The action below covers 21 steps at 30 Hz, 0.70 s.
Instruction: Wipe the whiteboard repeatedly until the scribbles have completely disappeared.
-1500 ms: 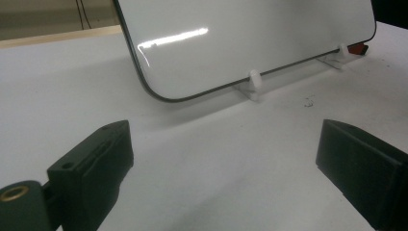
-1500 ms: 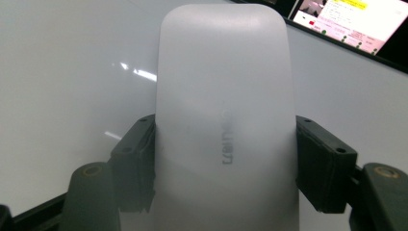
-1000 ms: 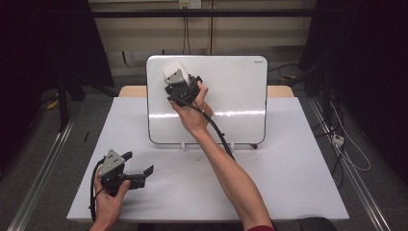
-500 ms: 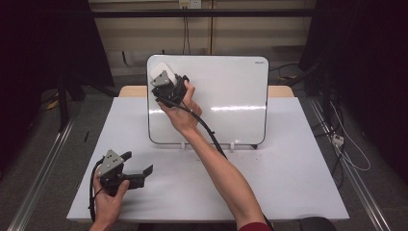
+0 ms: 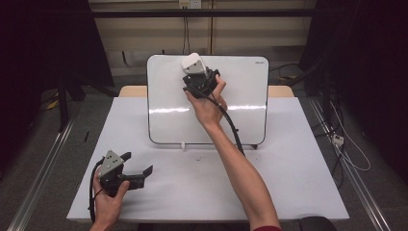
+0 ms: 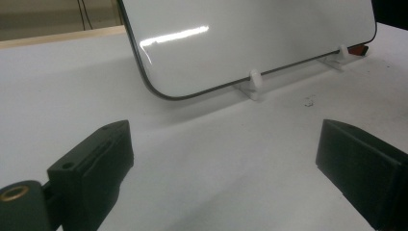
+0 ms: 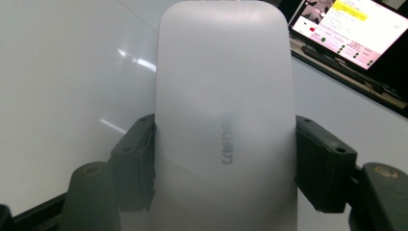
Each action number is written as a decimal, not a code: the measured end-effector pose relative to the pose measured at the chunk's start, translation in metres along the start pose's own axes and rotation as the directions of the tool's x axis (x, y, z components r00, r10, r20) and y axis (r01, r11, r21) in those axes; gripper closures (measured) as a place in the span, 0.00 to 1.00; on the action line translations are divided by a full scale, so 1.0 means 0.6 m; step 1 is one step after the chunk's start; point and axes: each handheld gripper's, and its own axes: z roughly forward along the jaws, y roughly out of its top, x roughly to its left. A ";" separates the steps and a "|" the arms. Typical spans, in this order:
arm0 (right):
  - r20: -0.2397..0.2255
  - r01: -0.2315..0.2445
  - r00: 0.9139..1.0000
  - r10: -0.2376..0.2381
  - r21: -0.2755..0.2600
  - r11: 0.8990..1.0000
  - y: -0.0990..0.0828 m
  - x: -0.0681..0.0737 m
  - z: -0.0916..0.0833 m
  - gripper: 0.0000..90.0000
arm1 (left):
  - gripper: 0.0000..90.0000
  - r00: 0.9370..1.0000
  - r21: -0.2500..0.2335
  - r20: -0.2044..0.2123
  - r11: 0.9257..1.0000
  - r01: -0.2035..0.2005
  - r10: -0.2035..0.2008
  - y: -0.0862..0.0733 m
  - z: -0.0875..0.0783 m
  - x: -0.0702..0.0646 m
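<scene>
**Eraser pressed to the upper edge of the whiteboard**

The right tool (image 5: 195,72) pinches a white eraser (image 5: 191,62) by its long sides, so the flat face of the eraser is free to meet the whiteboard (image 5: 240,91). In the right gripper view the two black jaws press on either flank of the eraser (image 7: 223,110), with the glossy board surface just behind it. The eraser sits near the top edge of the board, left of its middle, likely placed there for a wiping pass; the board looks clean where it shows. The board stands tilted back on small white feet (image 6: 255,82) at the far side of the table (image 5: 288,163). The left tool (image 5: 139,174) rests low on the table near the front left corner, its jaws spread and holding nothing, well apart from the board and out of the working arm's way.
</scene>
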 end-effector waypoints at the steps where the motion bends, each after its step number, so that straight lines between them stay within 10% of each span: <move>1: -0.004 -0.009 1.000 0.009 -0.002 1.000 -0.005 -0.008 -0.002 0.35 | 0.06 1.000 0.000 0.000 1.000 0.000 0.000 0.000 0.000 0.000; 10: -0.159 -0.127 0.980 0.123 -0.020 0.992 -0.040 -0.060 -0.024 0.35 | 0.06 1.000 0.001 -0.004 1.000 0.006 -0.006 -0.001 -0.001 0.001; 21: -0.190 -0.118 0.976 0.102 -0.074 0.990 -0.082 -0.097 -0.068 0.35 | 0.06 1.000 0.003 -0.009 1.000 0.000 0.000 0.000 0.001 0.000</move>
